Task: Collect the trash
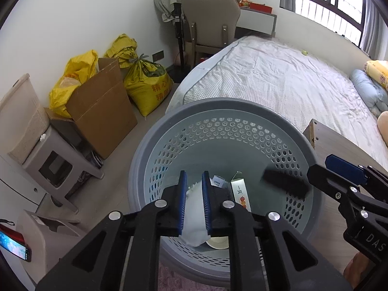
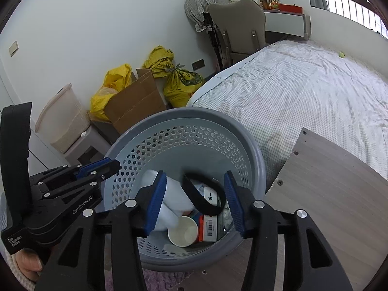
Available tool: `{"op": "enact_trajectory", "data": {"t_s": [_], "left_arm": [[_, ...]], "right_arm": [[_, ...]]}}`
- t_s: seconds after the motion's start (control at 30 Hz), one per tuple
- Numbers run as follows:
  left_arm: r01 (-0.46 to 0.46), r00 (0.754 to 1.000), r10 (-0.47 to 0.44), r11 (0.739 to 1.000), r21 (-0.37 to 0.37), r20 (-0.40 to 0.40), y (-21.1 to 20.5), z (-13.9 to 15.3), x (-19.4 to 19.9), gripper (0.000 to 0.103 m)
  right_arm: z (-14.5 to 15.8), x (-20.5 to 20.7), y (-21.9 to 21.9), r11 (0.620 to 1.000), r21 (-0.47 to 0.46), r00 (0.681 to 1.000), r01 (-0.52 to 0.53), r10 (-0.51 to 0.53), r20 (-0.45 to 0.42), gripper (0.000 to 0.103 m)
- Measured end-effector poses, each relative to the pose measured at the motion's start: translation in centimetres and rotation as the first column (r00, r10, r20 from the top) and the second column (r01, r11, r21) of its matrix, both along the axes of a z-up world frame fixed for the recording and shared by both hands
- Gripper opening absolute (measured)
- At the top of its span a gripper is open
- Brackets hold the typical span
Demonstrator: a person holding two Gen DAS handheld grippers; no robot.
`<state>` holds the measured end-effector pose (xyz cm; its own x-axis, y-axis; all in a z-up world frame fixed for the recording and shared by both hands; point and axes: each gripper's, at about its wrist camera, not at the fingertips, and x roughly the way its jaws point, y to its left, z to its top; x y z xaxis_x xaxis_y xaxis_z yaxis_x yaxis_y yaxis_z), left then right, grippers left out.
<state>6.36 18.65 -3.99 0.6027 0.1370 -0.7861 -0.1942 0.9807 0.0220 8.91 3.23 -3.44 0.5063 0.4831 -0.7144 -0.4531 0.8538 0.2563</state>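
A grey perforated basket (image 1: 242, 111) (image 2: 252, 145) stands on the floor by the bed. It holds trash: a white crumpled piece (image 1: 196, 228) (image 2: 174, 194), a paper cup (image 2: 183, 234), small cartons (image 1: 240, 191) (image 2: 209, 228). A black band (image 2: 206, 194), blurred, is in the air over the basket between the right gripper's fingers; it also shows in the left wrist view (image 1: 283, 181). My left gripper (image 1: 194, 189) hovers over the basket with a narrow gap, holding nothing. My right gripper (image 2: 195, 194) is open wide above the basket.
A bed (image 1: 278, 80) lies to the right. A wooden board (image 2: 327, 177) is beside the basket. A cardboard box (image 1: 101, 106), yellow sacks (image 1: 145, 82), a stool (image 1: 55, 160) and a chair (image 1: 208, 21) stand along the wall. A phone (image 1: 14, 245) is at lower left.
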Motion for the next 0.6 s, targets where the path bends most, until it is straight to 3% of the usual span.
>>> {"op": "enact_trajectory", "data": {"t_s": [0.1, 0.2, 0.23, 0.43, 0.6], "left_arm": [[-0.007, 1.0, 0.007, 1.0, -0.002, -0.002, 0.1, 0.0, -0.3, 0.027], [-0.012, 1.0, 0.012, 1.0, 0.0, 0.008, 0.2, 0.2, -0.6, 0.051], [-0.012, 1.0, 0.011, 1.0, 0.004, 0.015, 0.2, 0.3, -0.7, 0.065], [-0.012, 1.0, 0.012, 1.0, 0.022, 0.023, 0.1, 0.7, -1.0, 0.07], [-0.018, 0.999, 0.017, 0.999, 0.037, 0.027, 0.0, 1.1, -1.2, 0.087]], "right_arm": [[0.0, 0.0, -0.1, 1.0, 0.001, 1.0, 0.003, -0.003, -0.005, 0.049], [0.2, -0.2, -0.2, 1.0, 0.001, 1.0, 0.007, -0.007, -0.002, 0.051], [0.2, -0.2, -0.2, 1.0, 0.001, 1.0, 0.008, -0.008, -0.001, 0.052], [0.5, -0.5, -0.5, 1.0, 0.007, 1.0, 0.019, -0.019, 0.007, 0.055], [0.6, -0.8, -0.6, 1.0, 0.004, 1.0, 0.024, -0.024, 0.014, 0.061]]}}
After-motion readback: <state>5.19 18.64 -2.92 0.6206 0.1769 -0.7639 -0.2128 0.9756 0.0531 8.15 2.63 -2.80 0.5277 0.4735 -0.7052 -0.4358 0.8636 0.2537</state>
